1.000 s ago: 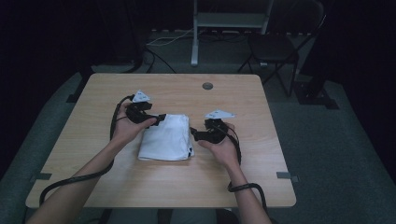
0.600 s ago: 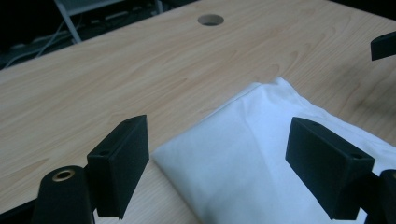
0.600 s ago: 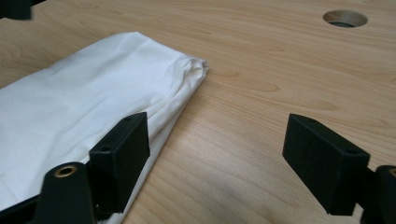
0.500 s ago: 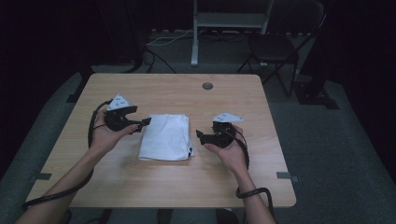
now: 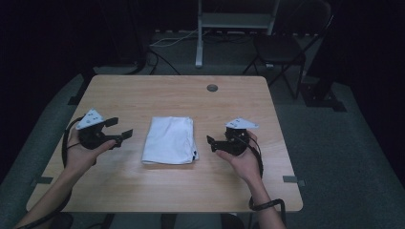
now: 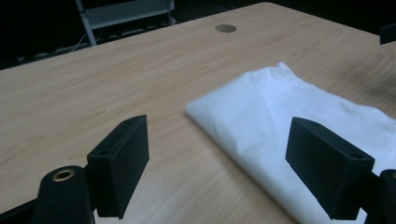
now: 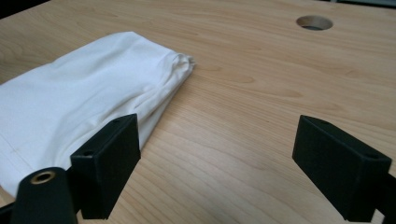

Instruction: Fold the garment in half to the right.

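Lying flat at the middle of the tabletop (image 5: 157, 188), the folded white cloth (image 5: 169, 140) sits untouched between the left gripper (image 5: 114, 130) and right gripper (image 5: 213, 144); both stand open, the right's jaws having just widened.

No readable text, label or number anywhere — cloth (image 5: 169, 140) and table (image 5: 157, 98) alike
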Available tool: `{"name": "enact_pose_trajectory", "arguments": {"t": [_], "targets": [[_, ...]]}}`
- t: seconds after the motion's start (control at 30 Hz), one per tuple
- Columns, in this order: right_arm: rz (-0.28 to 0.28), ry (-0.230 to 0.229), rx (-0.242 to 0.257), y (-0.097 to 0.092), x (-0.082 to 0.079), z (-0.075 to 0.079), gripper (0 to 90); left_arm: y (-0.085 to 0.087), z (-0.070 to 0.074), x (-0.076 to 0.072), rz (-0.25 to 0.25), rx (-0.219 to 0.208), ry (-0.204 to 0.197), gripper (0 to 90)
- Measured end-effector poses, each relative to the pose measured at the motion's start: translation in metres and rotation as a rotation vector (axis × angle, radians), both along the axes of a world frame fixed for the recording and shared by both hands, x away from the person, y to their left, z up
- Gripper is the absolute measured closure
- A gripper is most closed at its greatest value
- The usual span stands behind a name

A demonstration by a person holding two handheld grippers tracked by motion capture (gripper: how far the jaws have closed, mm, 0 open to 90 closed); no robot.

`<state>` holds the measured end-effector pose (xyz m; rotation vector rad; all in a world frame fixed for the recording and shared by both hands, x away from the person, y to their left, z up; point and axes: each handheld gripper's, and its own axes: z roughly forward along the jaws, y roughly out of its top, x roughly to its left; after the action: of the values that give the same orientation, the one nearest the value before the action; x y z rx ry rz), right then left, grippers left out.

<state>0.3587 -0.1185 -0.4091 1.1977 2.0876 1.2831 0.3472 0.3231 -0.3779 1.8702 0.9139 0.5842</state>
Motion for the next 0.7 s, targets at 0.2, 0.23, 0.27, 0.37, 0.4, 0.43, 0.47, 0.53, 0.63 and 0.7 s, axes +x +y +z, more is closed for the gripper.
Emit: {"name": "enact_pose_trajectory", "arguments": {"t": [0.2, 0.23, 0.27, 0.37, 0.4, 0.43, 0.47, 0.53, 0.63, 0.7], "targets": [[-0.01, -0.003, 0.003, -0.008, -0.007, 0.002, 14.4, 0.021, -0.007, -0.019, 0.027, -0.016, -0.002, 21.3], [-0.011, -0.003, 0.003, -0.009, -0.008, 0.002, 14.4, 0.023, -0.008, -0.02, 0.03, -0.017, -0.003, 21.3], [-0.011, -0.003, 0.001, -0.01, -0.009, 0.002, 14.4, 0.026, -0.009, -0.023, 0.033, -0.019, -0.003, 21.3], [-0.015, -0.006, 0.002, -0.014, -0.011, 0.001, 14.4, 0.033, -0.011, -0.029, 0.043, -0.015, -0.007, 21.3], [-0.017, -0.006, 0.002, -0.014, -0.012, 0.001, 14.4, 0.036, -0.012, -0.031, 0.047, -0.016, -0.006, 21.3], [-0.016, -0.007, 0.0, -0.015, -0.013, 0.001, 14.3, 0.038, -0.013, -0.033, 0.049, -0.016, -0.004, 21.3], [-0.016, -0.007, 0.0, -0.016, -0.014, 0.0, 14.3, 0.04, -0.014, -0.036, 0.054, -0.02, -0.006, 21.3], [-0.019, -0.01, -0.003, -0.019, -0.017, 0.0, 14.3, 0.044, -0.017, -0.04, 0.059, -0.015, -0.004, 21.3], [-0.027, -0.012, -0.005, -0.024, -0.02, 0.0, 14.3, 0.05, -0.02, -0.046, 0.065, -0.016, -0.002, 21.3], [-0.033, -0.013, -0.005, -0.026, -0.022, 0.0, 14.2, 0.052, -0.021, -0.05, 0.07, -0.021, -0.003, 21.3]]}}
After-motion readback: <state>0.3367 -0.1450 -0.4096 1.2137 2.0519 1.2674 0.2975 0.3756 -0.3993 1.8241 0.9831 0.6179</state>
